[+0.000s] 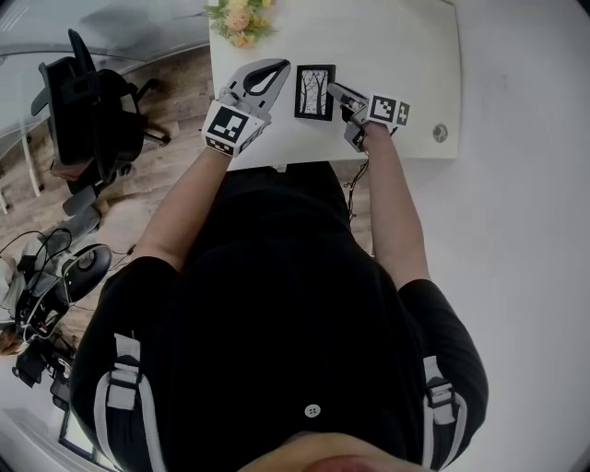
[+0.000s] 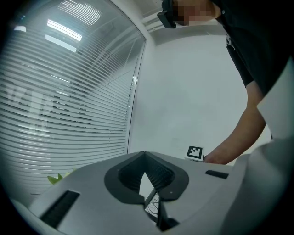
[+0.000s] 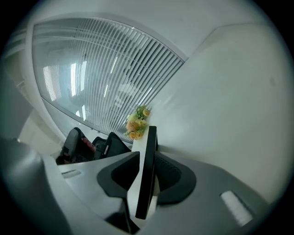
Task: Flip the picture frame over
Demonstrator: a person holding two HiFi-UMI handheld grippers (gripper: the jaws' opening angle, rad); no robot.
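Note:
A black picture frame (image 1: 314, 92) lies on the white table (image 1: 406, 55) with its tree picture facing up. My right gripper (image 1: 337, 93) is at the frame's right edge. In the right gripper view the frame (image 3: 146, 183) stands edge-on between the jaws of that gripper (image 3: 148, 156), with a pale gap on its left side, so the pads do not clamp it. My left gripper (image 1: 281, 64) hovers just left of the frame, fingertips together and empty. Through the loop of its fingers (image 2: 144, 154) a sliver of the tree picture (image 2: 155, 205) shows.
A bunch of yellow flowers (image 1: 241, 18) sits at the table's far left corner, also in the right gripper view (image 3: 137, 123). A round grommet (image 1: 440, 133) is near the table's right front. A black office chair (image 1: 92, 101) and cables (image 1: 46, 277) stand left of the table.

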